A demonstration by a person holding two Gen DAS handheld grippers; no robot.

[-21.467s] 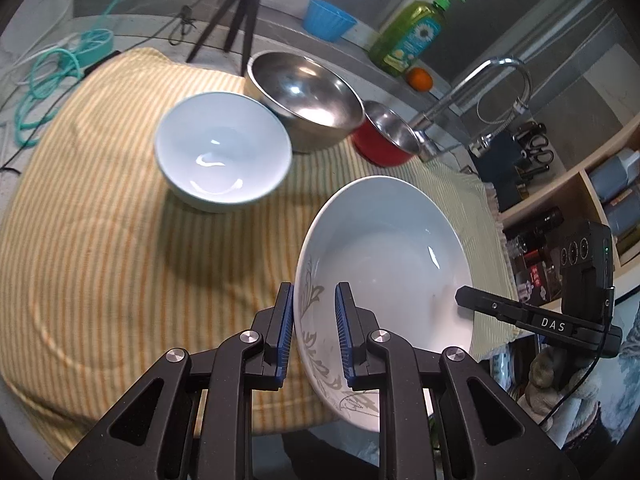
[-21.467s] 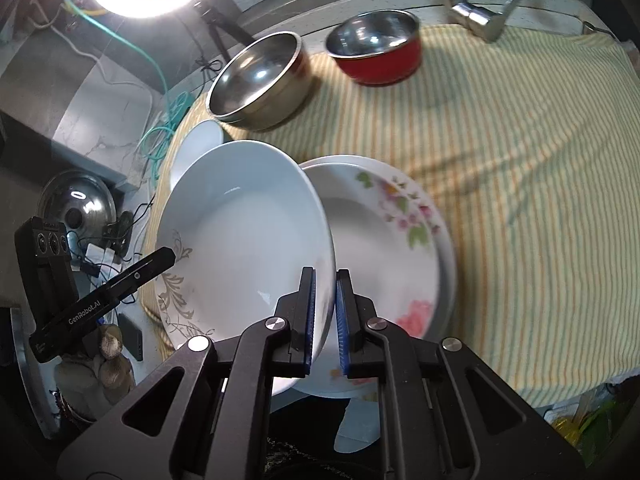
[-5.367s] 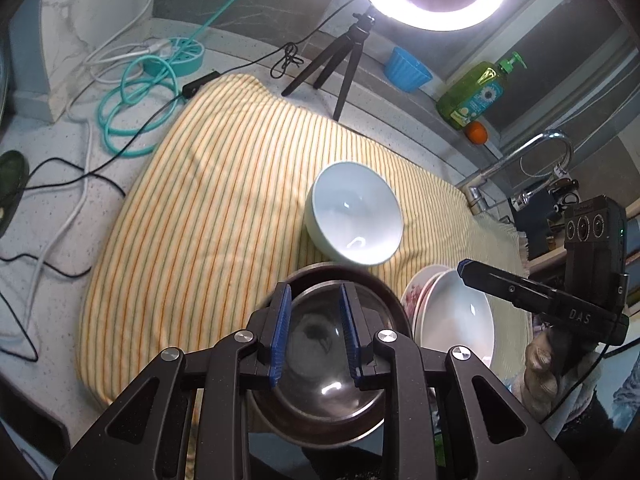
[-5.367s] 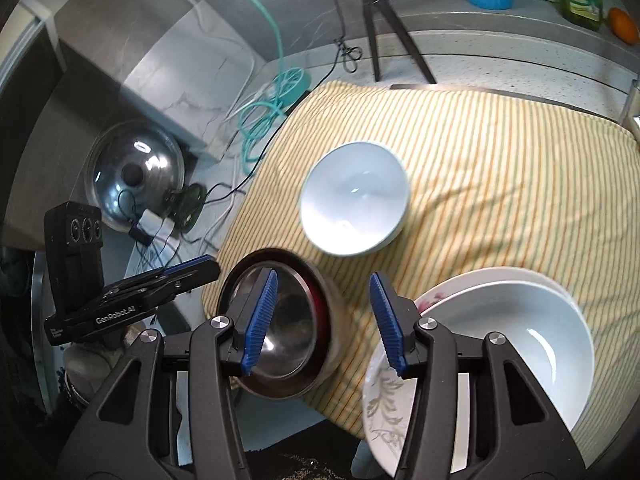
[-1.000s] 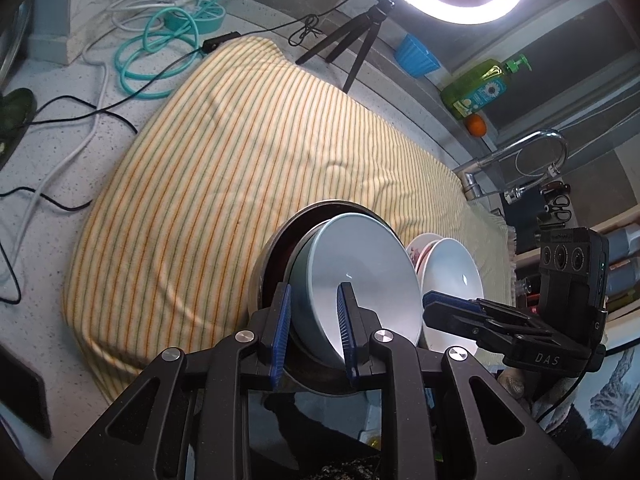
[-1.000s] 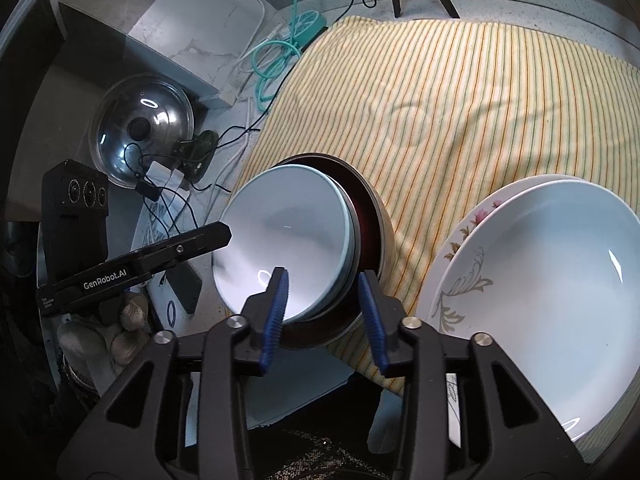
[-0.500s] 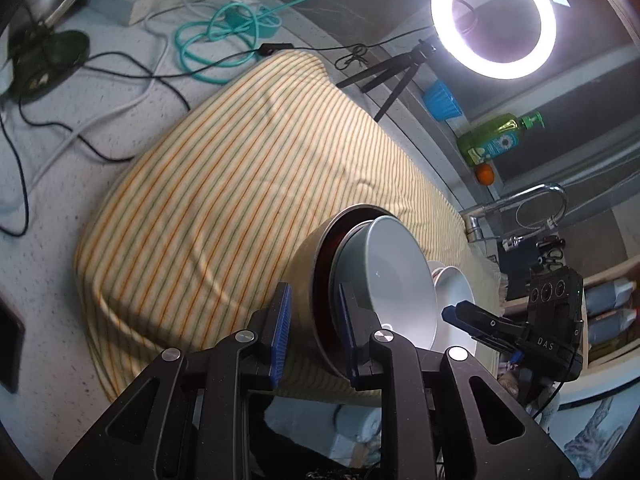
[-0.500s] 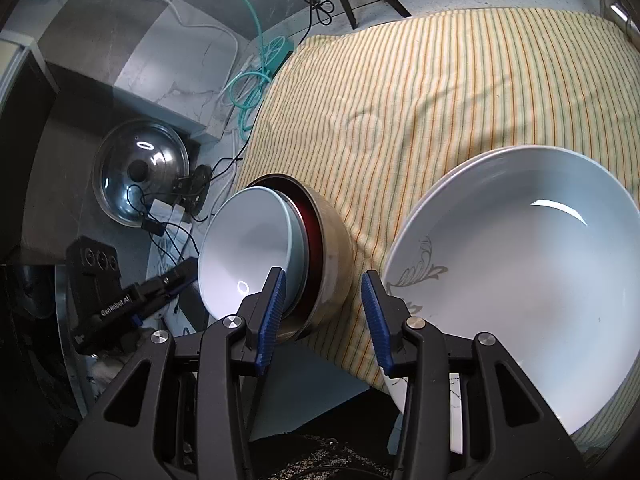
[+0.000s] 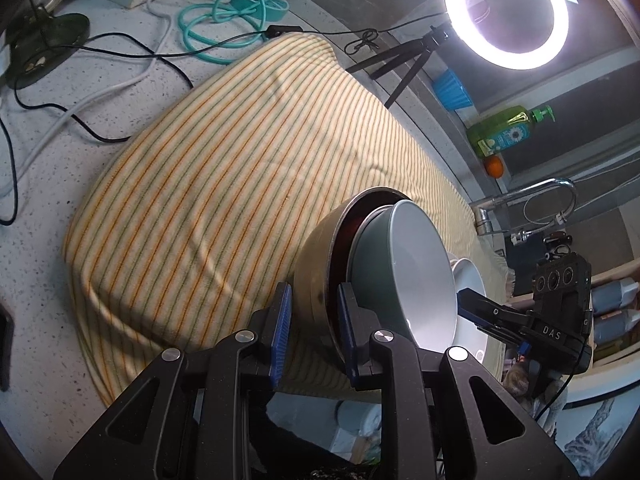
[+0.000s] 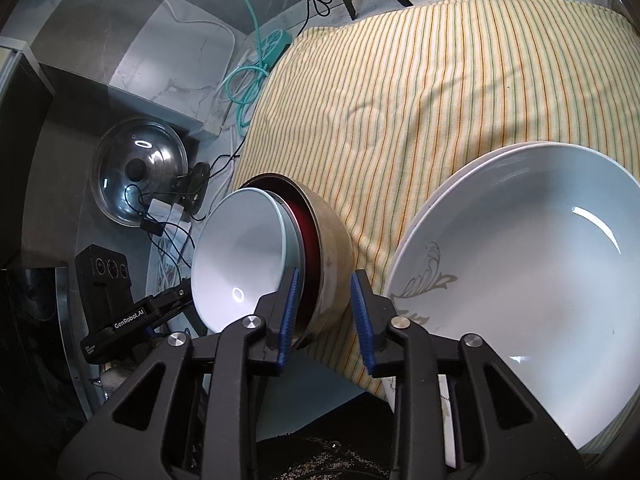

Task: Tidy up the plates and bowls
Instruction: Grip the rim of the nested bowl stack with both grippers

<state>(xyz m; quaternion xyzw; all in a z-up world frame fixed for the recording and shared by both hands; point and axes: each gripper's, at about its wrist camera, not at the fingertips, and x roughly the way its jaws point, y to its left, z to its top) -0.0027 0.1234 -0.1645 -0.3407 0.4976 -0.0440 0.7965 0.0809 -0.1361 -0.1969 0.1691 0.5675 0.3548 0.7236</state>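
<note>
We grip the tilted nest of bowls from both sides: our left gripper (image 9: 312, 326) is clamped on the rim of the round steel bowl (image 9: 316, 256), which holds a red bowl (image 10: 306, 228) and a pale blue ceramic bowl (image 9: 416, 268). Our right gripper (image 10: 326, 316) is closing across the same rim. Beside it, a wide white leaf-patterned bowl (image 10: 520, 264) sits on the yellow striped cloth (image 9: 224, 184) covering the bench.

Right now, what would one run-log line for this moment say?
stage: stacking | left gripper: shut on steel bowl | right gripper: closing around its rim | white bowl: nested inside, tilted
</note>
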